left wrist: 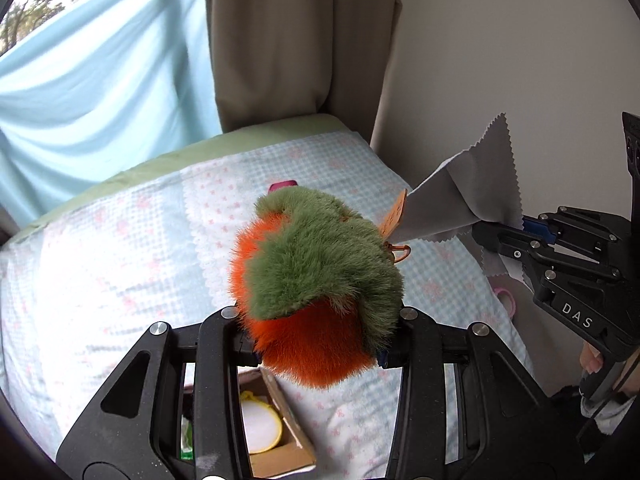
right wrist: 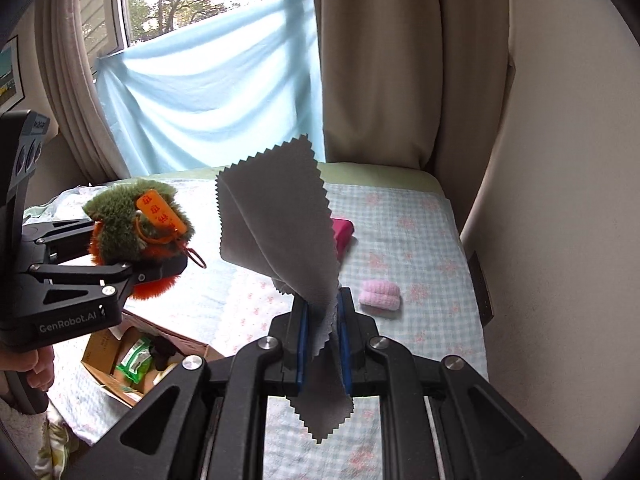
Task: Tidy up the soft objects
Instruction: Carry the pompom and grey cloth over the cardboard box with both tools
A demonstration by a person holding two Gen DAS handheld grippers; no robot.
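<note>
My left gripper point(left wrist: 318, 350) is shut on a fluffy orange and green plush toy point(left wrist: 316, 272), held above the bed. The same plush toy point(right wrist: 136, 224), with its orange tag, shows in the right wrist view in the left gripper point(right wrist: 160, 268). My right gripper point(right wrist: 323, 320) is shut on a grey cloth point(right wrist: 280, 216) with zigzag edges, which stands up out of the jaws. At the right of the left wrist view, the grey cloth point(left wrist: 468, 196) sticks up from the right gripper point(left wrist: 492, 236). A small pink knitted piece point(right wrist: 379, 295) and a magenta object point(right wrist: 343, 236) lie on the bed.
The bed point(right wrist: 408, 224) has a pale blue checked cover with pink flowers. An open cardboard box point(right wrist: 120, 360) with packets stands by its near left edge, also seen as a box point(left wrist: 276, 440) below the left gripper. Beige curtains point(right wrist: 372, 60), a light blue sheet point(right wrist: 208, 92) and a wall bound the bed.
</note>
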